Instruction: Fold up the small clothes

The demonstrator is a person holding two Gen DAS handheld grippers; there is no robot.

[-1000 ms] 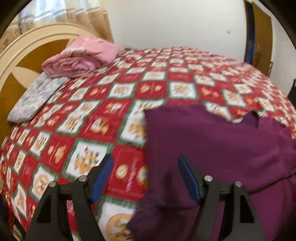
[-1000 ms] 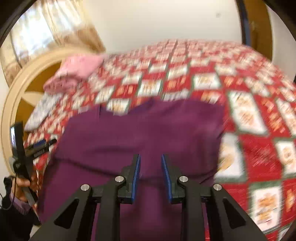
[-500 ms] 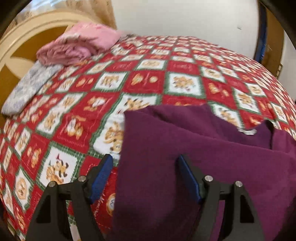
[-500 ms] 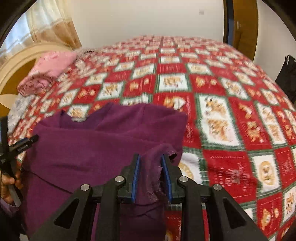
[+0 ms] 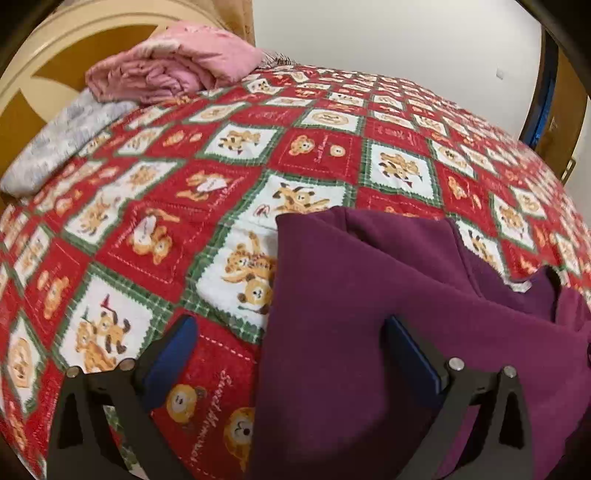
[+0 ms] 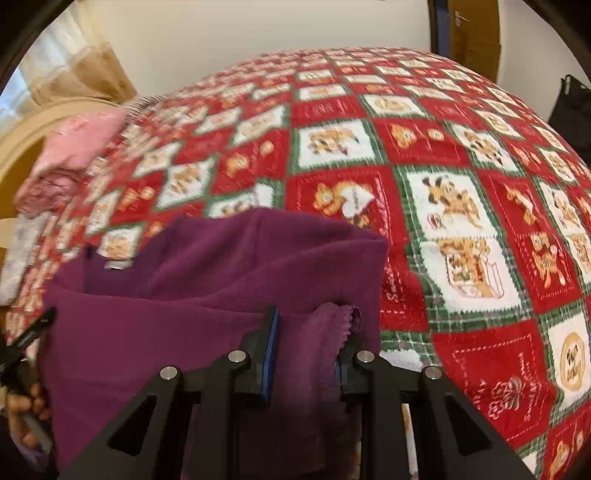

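A purple fleece top [image 5: 351, 295] lies partly folded on the near edge of a bed, its far layer doubled over and a small white neck label [image 6: 117, 266] showing at the collar. In the right wrist view the right gripper [image 6: 308, 354] is clamped on a scalloped hem corner of the garment, the cloth bunched between its narrow-set jaws and standing up just beyond the blue pads [image 6: 272, 343]. In the left wrist view the left gripper [image 5: 291, 354] hangs over the garment's left edge with its jaws opening wide; the edge of the fleece lies between them, but neither pad presses on it, and the left finger [image 5: 173, 354] sits over bare quilt. The bed is covered by a red, white and green patchwork quilt [image 5: 314, 147] printed with cartoon bears. At the far left, against a cream and brown headboard [image 5: 55, 55], rests a folded pink blanket [image 5: 173, 66] on top of a pale grey patterned pillow [image 5: 59, 144]. A hand [image 6: 26, 410] holding a dark handle appears at the left edge of the right wrist view, probably the one carrying the other gripper, though blur makes that uncertain. Beyond the bed stand a white wall [image 6: 258, 29], curtains [image 6: 74, 62] at far left, and a wooden door [image 6: 472, 37] at far right.
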